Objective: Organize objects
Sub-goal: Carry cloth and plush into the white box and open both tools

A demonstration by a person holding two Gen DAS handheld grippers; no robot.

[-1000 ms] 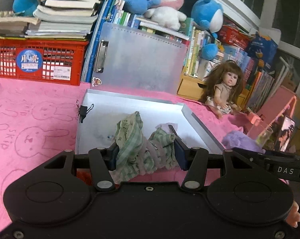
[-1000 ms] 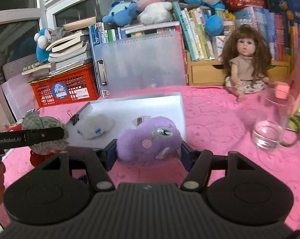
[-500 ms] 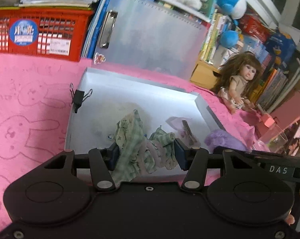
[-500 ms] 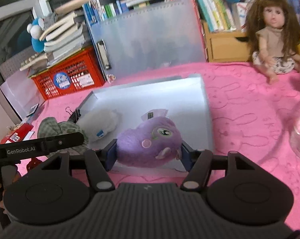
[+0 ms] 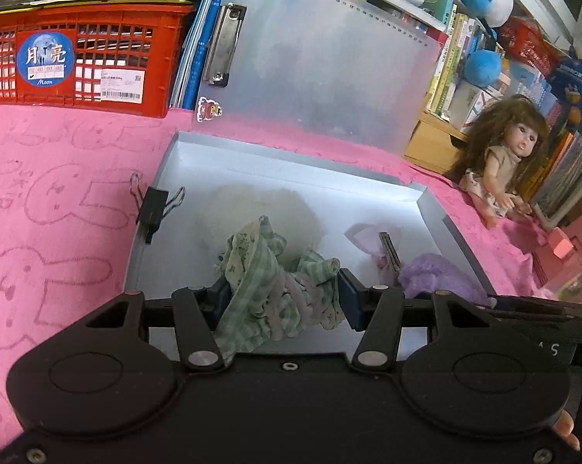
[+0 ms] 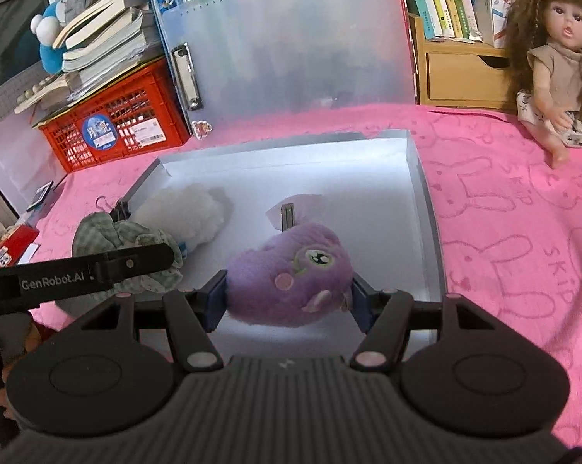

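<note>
My left gripper [image 5: 283,301] is shut on a green checked cloth bundle [image 5: 267,294] and holds it over the near left part of an open grey box [image 5: 291,154]. My right gripper [image 6: 289,294] is shut on a purple plush toy [image 6: 291,278] over the box's near part [image 6: 414,162]. In the box lie a white fluffy plush [image 6: 190,212] and a pale bag with a metal clip [image 6: 291,212]. The cloth bundle also shows in the right wrist view [image 6: 128,239], and the purple plush in the left wrist view [image 5: 434,278].
A black binder clip [image 5: 153,208] grips the box's left wall. The box's translucent lid [image 5: 321,62] stands upright behind it. A red crate [image 5: 78,62] stands back left, a doll [image 6: 561,54] sits back right on the pink cloth [image 6: 503,232], with books behind.
Both grippers moved forward and down over the box, each still holding its item. The views now look more steeply into the box.
</note>
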